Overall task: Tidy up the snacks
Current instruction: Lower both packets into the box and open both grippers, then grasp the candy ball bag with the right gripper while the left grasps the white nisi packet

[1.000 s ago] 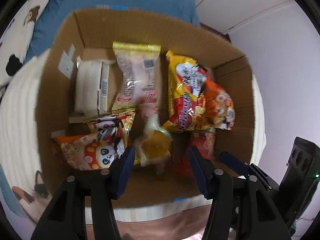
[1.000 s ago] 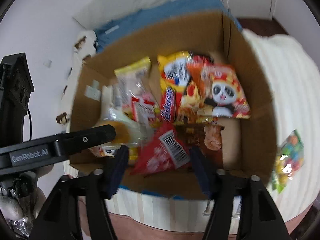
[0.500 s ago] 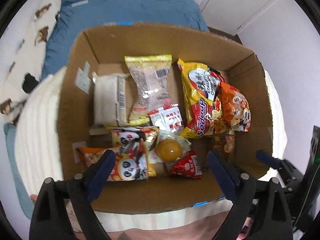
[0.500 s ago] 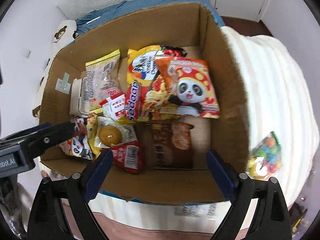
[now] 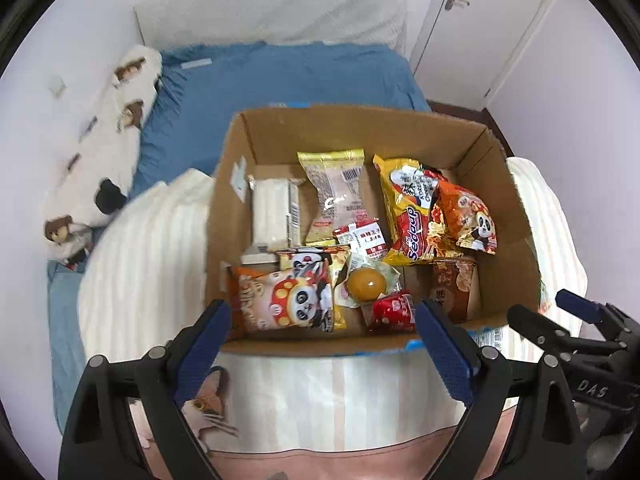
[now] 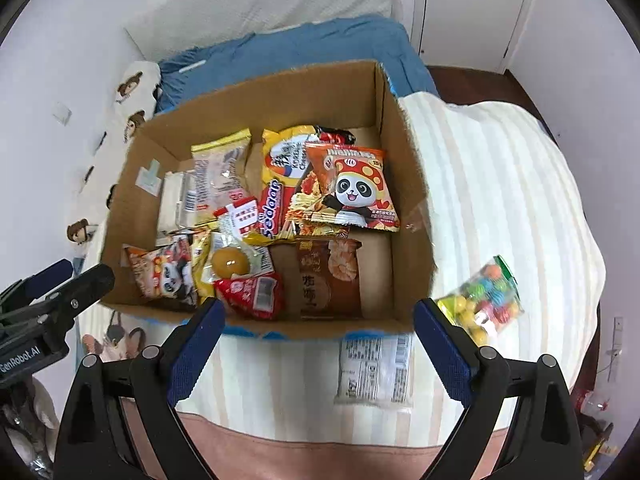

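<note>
Both the left gripper (image 5: 322, 340) and right gripper (image 6: 316, 338) stood wide open and empty above the cardboard box's (image 6: 320, 88) near edge; snacks (image 6: 348, 188) lay inside the box.

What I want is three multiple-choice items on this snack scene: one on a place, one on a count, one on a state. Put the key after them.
1. Where does the candy bag lie, relative to the cardboard box?
A. Inside it
B. Outside, on the cream blanket to its right
C. Behind it, on the blue sheet

2. How many snack packets lie outside the cardboard box in the right wrist view?
A. One
B. Two
C. Four

3. The right gripper has its fingers:
A. Open, with nothing held
B. Shut on a red packet
C. Clamped on the box wall

Key:
1. B, as the candy bag rests on the blanket past the box's right wall.
2. B, as only the candy bag and the white packet lie outside.
3. A, as the fingers stand wide apart and touch nothing.
</note>
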Available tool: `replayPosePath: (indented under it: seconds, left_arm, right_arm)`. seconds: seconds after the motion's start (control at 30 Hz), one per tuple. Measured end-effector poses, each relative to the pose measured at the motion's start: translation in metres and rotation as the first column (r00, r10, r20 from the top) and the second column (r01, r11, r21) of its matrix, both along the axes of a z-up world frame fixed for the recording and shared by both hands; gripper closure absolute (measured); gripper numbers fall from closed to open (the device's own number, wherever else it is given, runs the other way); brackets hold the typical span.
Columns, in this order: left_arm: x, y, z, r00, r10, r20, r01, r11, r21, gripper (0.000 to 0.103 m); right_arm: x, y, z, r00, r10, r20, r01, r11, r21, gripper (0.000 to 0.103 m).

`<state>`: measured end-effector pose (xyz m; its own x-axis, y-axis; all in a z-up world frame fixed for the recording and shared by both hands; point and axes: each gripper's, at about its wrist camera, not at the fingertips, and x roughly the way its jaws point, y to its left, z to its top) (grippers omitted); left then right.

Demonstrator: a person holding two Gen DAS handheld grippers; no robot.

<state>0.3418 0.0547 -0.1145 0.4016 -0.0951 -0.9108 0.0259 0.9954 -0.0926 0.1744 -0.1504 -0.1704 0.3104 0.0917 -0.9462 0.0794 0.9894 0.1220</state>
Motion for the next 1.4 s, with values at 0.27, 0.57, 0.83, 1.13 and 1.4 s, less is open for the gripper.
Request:
replayPosePath:
  seconds: [0.27,0.57,0.83,1.13,1.4]
  left_arm:
    - [-0.053,0.000,0.039,0.991,0.003,0.136,-0.006,1.000,0.020,0.009]
    - [-0.110,-0.003,0.070,0.965,-0.038,0.258,0.022,0.998,0.063,0.009]
    - [-0.141,-0.006,0.078,0.948,-0.111,0.298,0.110,0.994,0.022,0.000]
    - [-0.116,-0.074,0.033,0.974,-0.100,0.201,0.121,0.988,-0.093,0.000]
    - [-0.061,-0.157,-0.055,1.000,-0.008,0.008,0.008,0.996,-0.094,0.000]
  right_arm:
    - [-0.050,0.010,0.050,0.991,0.010,0.134,-0.006,1.000,-0.029,0.006]
    - [-0.120,0.026,0.091,0.969,-0.024,0.247,0.034,0.999,-0.039,0.006]
    - [-0.171,0.007,0.101,0.939,-0.151,0.308,0.148,0.989,0.033,0.003]
    - [-0.182,-0.088,0.061,0.938,-0.288,0.192,0.277,0.957,0.082,0.003]
    - [-0.122,-0.176,-0.008,0.952,-0.306,0.018,0.301,0.944,0.135,0.003]
